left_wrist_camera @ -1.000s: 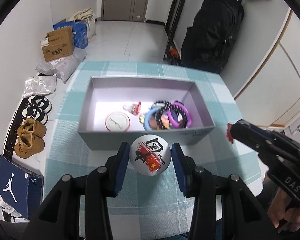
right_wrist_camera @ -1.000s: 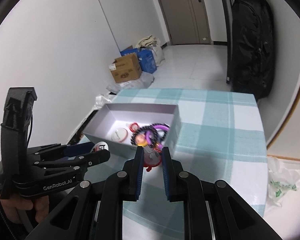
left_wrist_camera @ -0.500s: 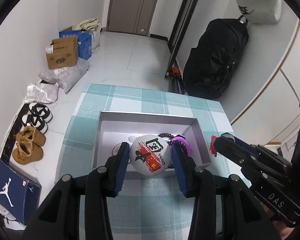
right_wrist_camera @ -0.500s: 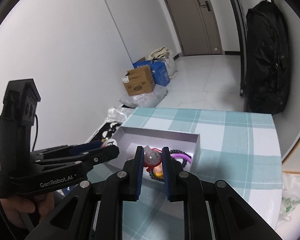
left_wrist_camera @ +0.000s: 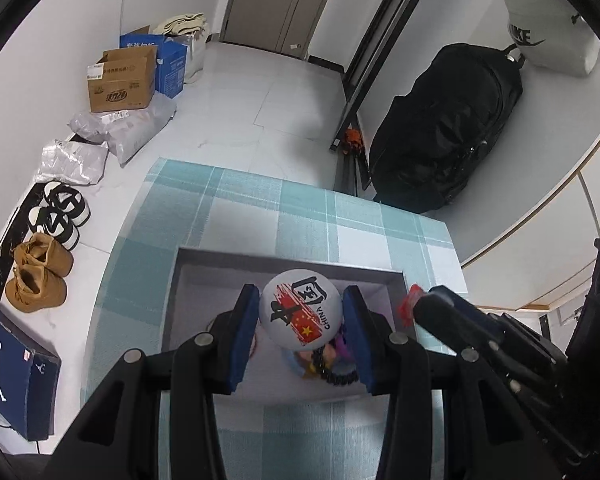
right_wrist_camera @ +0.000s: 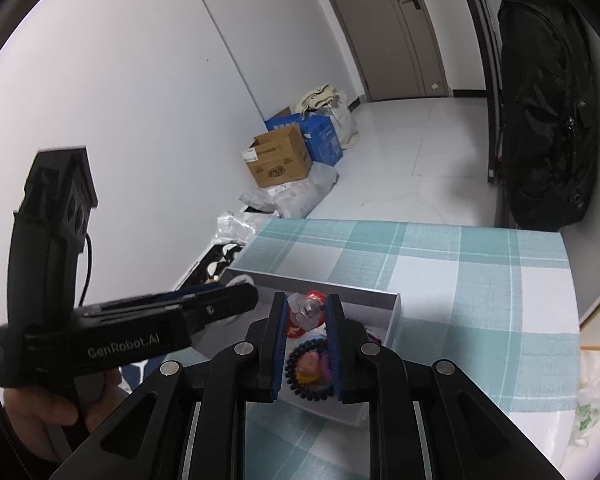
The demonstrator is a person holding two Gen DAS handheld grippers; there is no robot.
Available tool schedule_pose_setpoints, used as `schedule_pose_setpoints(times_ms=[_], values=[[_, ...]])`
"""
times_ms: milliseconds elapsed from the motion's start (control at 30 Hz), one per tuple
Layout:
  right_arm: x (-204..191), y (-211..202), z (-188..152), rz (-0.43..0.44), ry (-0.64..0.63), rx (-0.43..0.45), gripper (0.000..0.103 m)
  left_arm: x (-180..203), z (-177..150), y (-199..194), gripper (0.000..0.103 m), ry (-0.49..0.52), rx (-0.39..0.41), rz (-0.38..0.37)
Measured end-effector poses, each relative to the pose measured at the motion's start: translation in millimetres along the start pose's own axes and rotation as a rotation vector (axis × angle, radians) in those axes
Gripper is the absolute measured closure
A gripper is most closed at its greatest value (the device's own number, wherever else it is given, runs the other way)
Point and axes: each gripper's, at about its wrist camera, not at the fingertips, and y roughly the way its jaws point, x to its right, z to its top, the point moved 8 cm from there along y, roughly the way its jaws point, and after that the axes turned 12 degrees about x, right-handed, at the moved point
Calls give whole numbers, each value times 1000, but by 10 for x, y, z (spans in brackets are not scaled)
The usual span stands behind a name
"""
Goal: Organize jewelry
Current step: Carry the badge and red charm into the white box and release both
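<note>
- Blue-padded fingers of the left gripper [left_wrist_camera: 301, 316] were clamped on a round white badge [left_wrist_camera: 301, 314] printed with black characters, a red flag and "CHINA" — held in the air above the grey box [left_wrist_camera: 284, 261]
- Grey box sat on the teal-and-white checked tablecloth [left_wrist_camera: 236, 200], open at the top
- Inside it, under the badge, lay a black bead bracelet [left_wrist_camera: 334, 374] with purple and blue bands, partly hidden
- The right gripper [right_wrist_camera: 307, 312] was closed on a small clear-and-red trinket [right_wrist_camera: 306, 310] — what it was exactly could not be told — held over the box's right end
- Below those fingers the black bead bracelet ringed a small pink and yellow charm [right_wrist_camera: 309, 368]
- On the floor to the left stood a cardboard box [left_wrist_camera: 122, 80], and by the wall tan boots [left_wrist_camera: 38, 272]
</note>
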Motion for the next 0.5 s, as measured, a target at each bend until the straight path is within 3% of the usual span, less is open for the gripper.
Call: schedule_pose_setpoints(times_ms=[500], values=[[122,128,-36,8,62,-42,84,40,-35,156,65,-24,-60,-24]])
